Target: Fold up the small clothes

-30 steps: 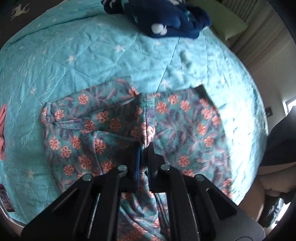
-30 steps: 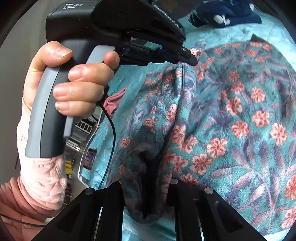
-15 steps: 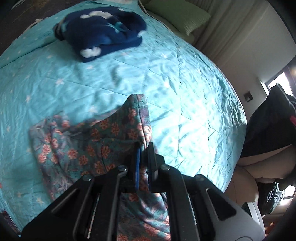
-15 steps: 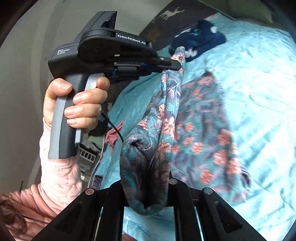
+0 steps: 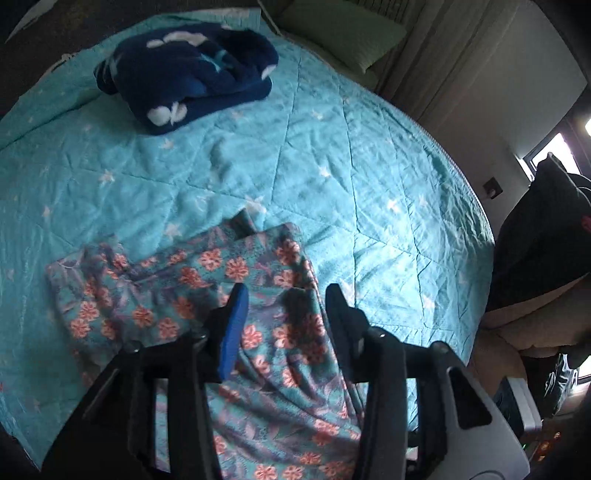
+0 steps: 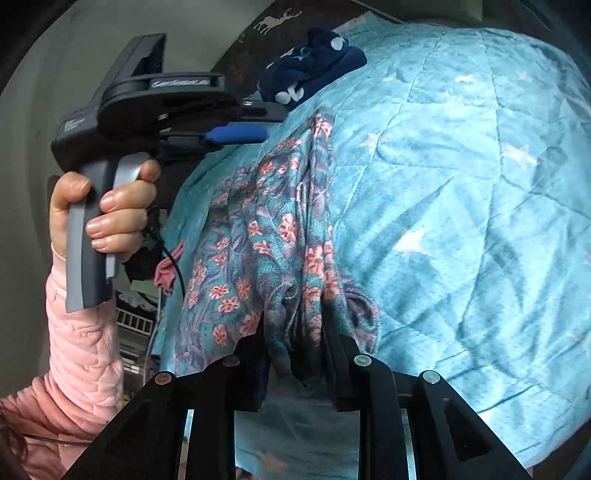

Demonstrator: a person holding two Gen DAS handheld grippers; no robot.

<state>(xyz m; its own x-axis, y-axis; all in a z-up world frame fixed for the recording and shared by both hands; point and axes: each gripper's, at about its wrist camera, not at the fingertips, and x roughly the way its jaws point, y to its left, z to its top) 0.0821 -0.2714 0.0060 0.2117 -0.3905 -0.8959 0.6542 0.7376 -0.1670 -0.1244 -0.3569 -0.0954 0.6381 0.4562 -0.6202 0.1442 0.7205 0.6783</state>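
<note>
The teal floral garment (image 5: 207,295) lies folded over on the turquoise quilt (image 5: 332,166). My left gripper (image 5: 284,295) hovers just above it, jaws wide apart and empty. In the right wrist view the left gripper (image 6: 258,125) shows open, above the garment's far end. My right gripper (image 6: 295,332) is shut on the near end of the garment (image 6: 273,236), a bunch of cloth pinched between its fingers.
A folded navy fleece (image 5: 188,77) with white motifs lies at the far side of the bed, also in the right wrist view (image 6: 310,62). A green pillow (image 5: 343,33) sits behind it. A pink cloth (image 6: 168,269) lies at the bed's left edge. A dark chair (image 5: 543,240) stands right.
My left gripper has opened and let go of the garment's end, which now lies flat, folded over the rest. The right gripper still holds its end, lower than before.
</note>
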